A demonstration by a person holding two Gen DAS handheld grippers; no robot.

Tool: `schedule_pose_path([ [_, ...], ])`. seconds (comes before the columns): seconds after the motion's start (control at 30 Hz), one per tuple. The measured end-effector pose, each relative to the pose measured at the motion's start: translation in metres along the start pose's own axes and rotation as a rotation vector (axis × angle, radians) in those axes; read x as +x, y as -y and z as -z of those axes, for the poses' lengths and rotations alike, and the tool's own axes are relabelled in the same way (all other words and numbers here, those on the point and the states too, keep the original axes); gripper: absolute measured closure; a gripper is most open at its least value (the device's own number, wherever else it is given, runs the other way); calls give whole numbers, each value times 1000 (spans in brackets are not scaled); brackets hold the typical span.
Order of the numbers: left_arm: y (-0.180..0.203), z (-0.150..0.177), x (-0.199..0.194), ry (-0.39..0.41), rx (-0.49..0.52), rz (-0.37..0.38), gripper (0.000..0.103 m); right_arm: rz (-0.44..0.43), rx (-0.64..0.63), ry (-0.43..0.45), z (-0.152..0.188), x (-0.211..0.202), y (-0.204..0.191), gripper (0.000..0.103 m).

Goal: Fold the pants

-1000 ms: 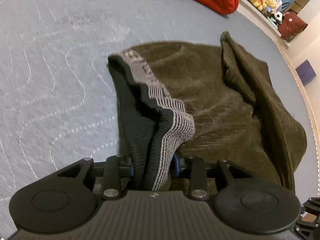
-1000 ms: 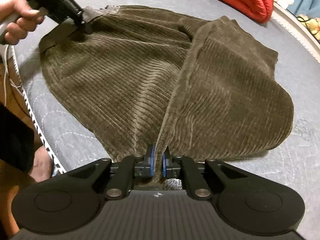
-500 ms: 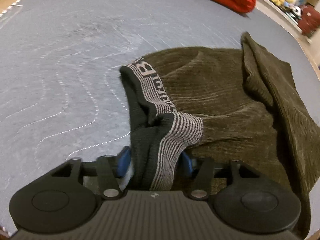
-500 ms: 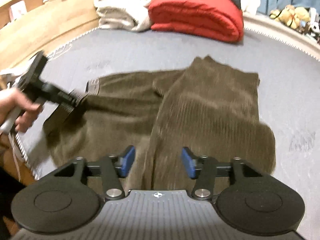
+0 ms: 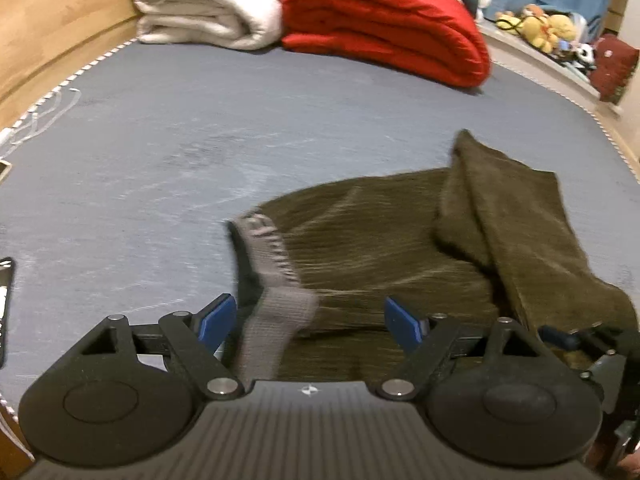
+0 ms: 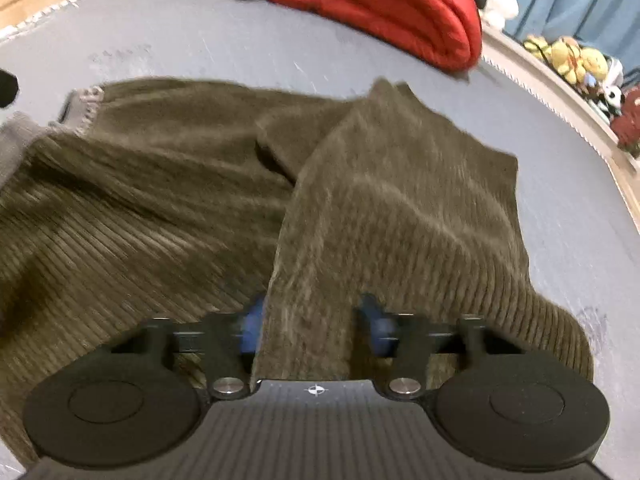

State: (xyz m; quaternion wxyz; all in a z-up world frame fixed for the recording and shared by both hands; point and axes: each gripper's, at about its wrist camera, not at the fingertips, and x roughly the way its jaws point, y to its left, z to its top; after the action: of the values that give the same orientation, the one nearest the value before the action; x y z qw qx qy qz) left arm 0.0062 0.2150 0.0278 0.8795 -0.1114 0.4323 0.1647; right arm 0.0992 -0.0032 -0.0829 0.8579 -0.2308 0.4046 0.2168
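Observation:
Olive corduroy pants [image 5: 392, 248] lie folded on the blue-grey mattress [image 5: 160, 152]; a leg is doubled over on the right [image 6: 404, 208]. The grey striped waistband [image 5: 276, 292] lies at the left end. My left gripper [image 5: 310, 316] is open, its blue pads apart, with the waistband lying loose between them. My right gripper [image 6: 312, 324] is open, with the folded leg's edge lying between its pads. The pants also fill the right wrist view [image 6: 140, 200], waistband at far left [image 6: 86, 104].
A folded red quilt [image 5: 384, 28] and a white blanket [image 5: 204, 4] lie at the far end of the mattress. Stuffed toys [image 5: 544, 28] sit on a ledge at the right. A wooden frame [image 5: 52, 28] runs along the left edge.
Both grippers have opened and let go of the pants: the left released the waistband, the right released the leg fold. Both have lifted and tilted up from the cloth.

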Motion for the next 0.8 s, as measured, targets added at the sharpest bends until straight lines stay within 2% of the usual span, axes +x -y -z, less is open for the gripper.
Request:
schedule_pose_path([
  [0.1,19,-1,11,-5,28,40,18,-29,22,8,7,-7,16,94],
  [0.3,59,5,29,3,81,86,18,2,25,57,49,-57,72,96],
  [0.4,78,6,36,-19,87,132,18,9,74,43,85,-84,114,96],
  [0.5,98,13,42,-21,138,142,18,-4,108,2,132,-108,147,96],
  [0.6,109,19,49,-53,155,154,18,-75,85,-80,186,-123,158,96],
  [0.7,113,22,56,-85,144,159,18,-225,-39,-165,228,-129,141,94],
  [0.8,116,26,60,-108,145,160,18,-267,-92,-133,229,-141,137,91],
])
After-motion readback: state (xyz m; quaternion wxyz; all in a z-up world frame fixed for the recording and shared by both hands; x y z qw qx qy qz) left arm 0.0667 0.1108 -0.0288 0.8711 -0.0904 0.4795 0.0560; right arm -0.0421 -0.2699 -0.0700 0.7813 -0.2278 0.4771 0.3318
